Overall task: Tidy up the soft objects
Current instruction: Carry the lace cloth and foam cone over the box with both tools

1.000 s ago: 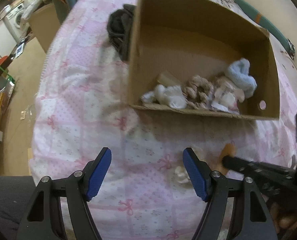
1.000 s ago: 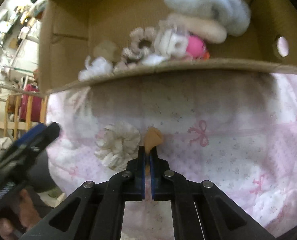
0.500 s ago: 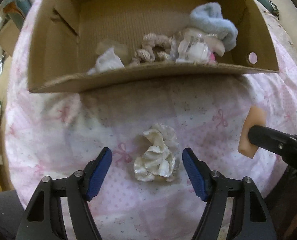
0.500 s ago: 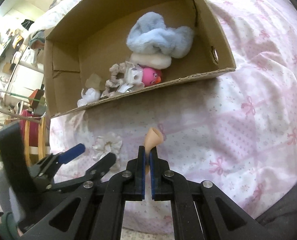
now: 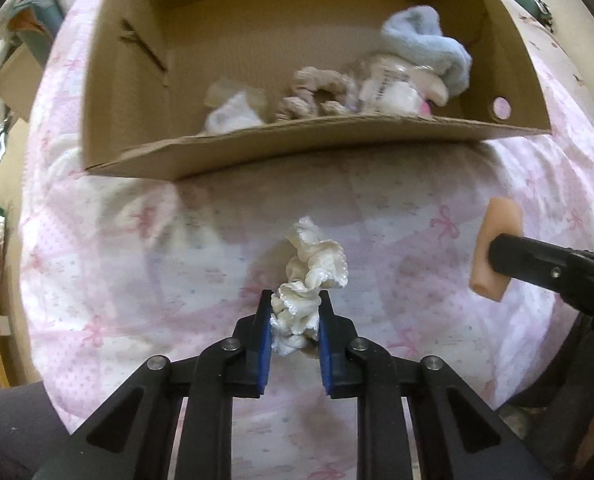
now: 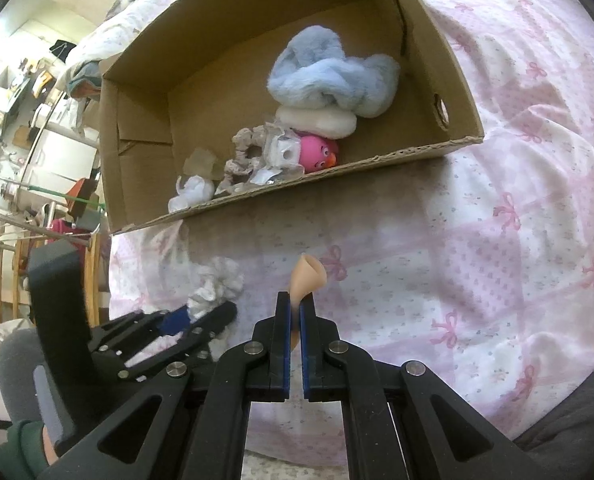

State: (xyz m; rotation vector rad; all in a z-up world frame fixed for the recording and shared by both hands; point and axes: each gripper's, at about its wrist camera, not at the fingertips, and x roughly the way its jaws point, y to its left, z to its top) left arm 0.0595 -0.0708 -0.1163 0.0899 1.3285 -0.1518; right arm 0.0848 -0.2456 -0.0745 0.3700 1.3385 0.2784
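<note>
Closing since half a second ago, my left tongs (image 5: 295, 316) are now pinching the white scrunchie (image 5: 311, 276) on the bedspread (image 5: 117, 280), readying a lift into the box (image 5: 145, 160). My right tongs (image 6: 295, 312) are clamping the peach sponge (image 6: 307, 276) nearby. Only the box's near wall is standing between.

cream scrunchie (image 5: 311, 280), pink bow-print bedsheet (image 5: 417, 240), brown box (image 5: 129, 80)
</note>
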